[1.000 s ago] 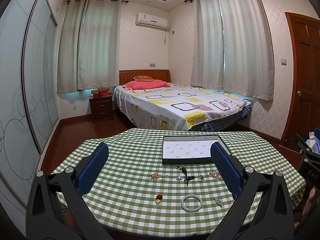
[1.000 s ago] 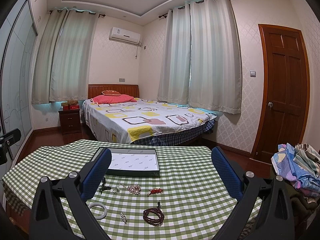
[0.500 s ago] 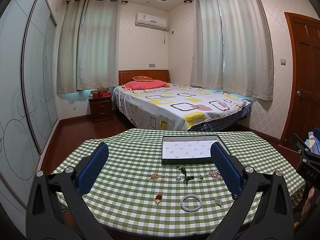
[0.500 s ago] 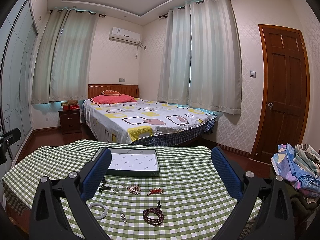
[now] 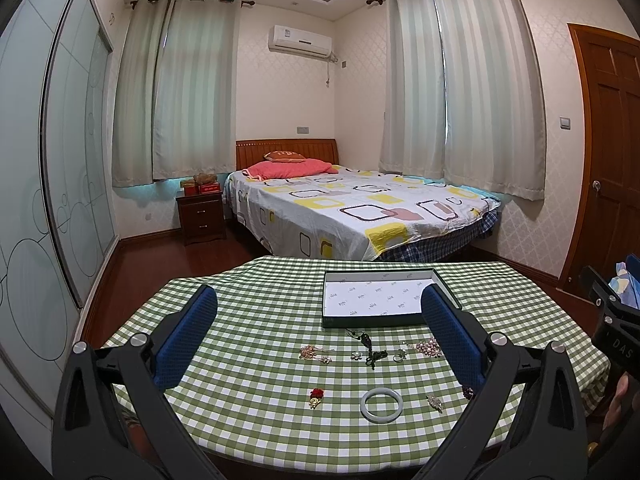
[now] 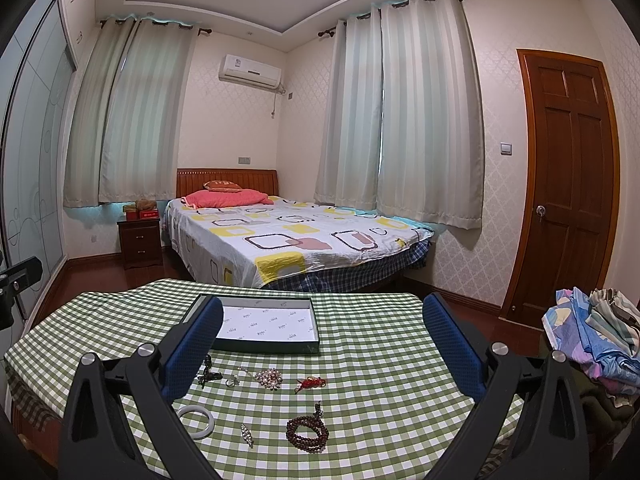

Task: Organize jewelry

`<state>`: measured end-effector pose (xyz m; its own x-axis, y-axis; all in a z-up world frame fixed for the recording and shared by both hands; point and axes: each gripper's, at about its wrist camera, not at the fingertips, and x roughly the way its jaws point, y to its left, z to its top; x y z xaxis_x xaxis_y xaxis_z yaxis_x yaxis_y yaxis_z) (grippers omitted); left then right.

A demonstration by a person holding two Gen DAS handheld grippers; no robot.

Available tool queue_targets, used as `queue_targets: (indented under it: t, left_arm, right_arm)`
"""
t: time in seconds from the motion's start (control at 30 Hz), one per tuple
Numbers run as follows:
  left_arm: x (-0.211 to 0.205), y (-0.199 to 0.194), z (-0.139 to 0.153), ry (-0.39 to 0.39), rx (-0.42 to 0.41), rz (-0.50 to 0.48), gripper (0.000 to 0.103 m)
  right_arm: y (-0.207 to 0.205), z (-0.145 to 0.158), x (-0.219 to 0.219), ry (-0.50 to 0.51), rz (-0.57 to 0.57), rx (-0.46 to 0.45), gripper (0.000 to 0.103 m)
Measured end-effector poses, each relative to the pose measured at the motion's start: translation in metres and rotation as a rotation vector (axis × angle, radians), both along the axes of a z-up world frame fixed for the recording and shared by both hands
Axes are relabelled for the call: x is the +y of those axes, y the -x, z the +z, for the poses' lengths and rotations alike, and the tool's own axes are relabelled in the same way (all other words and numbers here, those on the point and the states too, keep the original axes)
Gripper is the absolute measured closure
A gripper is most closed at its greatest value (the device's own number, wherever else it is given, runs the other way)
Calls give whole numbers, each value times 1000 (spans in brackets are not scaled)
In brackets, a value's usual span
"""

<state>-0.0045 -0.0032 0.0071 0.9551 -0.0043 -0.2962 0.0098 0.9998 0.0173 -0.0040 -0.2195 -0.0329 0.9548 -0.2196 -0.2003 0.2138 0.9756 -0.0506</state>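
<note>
While jewelry [image 6: 269, 378] lies outside | tray [image 5: 329, 319] bare | tongs apart

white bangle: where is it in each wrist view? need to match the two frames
Left wrist: the white bangle lies flat on the checked cloth, low and right of centre, between the fingers.
Right wrist: the white bangle sits at lower left, partly hidden behind the left finger's frame.
Shared landmark: the dark-rimmed tray, farther back on the table than the bangle in both views.
</note>
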Motion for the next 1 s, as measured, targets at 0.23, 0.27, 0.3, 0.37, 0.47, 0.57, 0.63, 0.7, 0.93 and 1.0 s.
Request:
queue_targets:
  t: [0.23, 0.27, 0.3, 0.37, 0.47, 0.57, 0.63, 0.7, 0.93, 1.0]
  left_arm:
    - [0, 0, 0, 2, 0, 1, 4]
    - [0, 0, 0, 1, -1, 0, 4]
    - [0, 0, 0, 0, -1, 0, 4]
    - [0, 0, 0, 1, 0, -1, 4]
    - [-1, 0, -1, -1, -1, -3, 4]
    - [-1, 0, -1, 1, 0, -2, 4]
    - [-2, 1, -1, 0, -1, -2, 4]
    - [-2, 1, -2, 0, 0, -3, 4]
    - [-3, 2, -4, 0, 5, -3, 4]
    - [-2, 1, -4, 1, 6, -3, 4]
  right_arm:
    - [0, 0, 0, 1, 0, 0, 6]
    - [0, 0, 0, 1, 0, -1, 6]
    - [0, 0, 0, 1, 0, 0, 6]
    - [0, 0, 0, 0, 0, 0, 6]
    - [0, 0, 0, 1, 0, 0, 6]
    - [0, 0, 0, 1, 1, 0, 6]
    - [0, 0, 0, 2, 0, 1, 6]
    - [0, 0, 0, 1, 0, 0, 6]
    - [1, 1, 2, 1, 1, 3, 6]
    - [1, 1, 2, 1, 1, 3, 6]
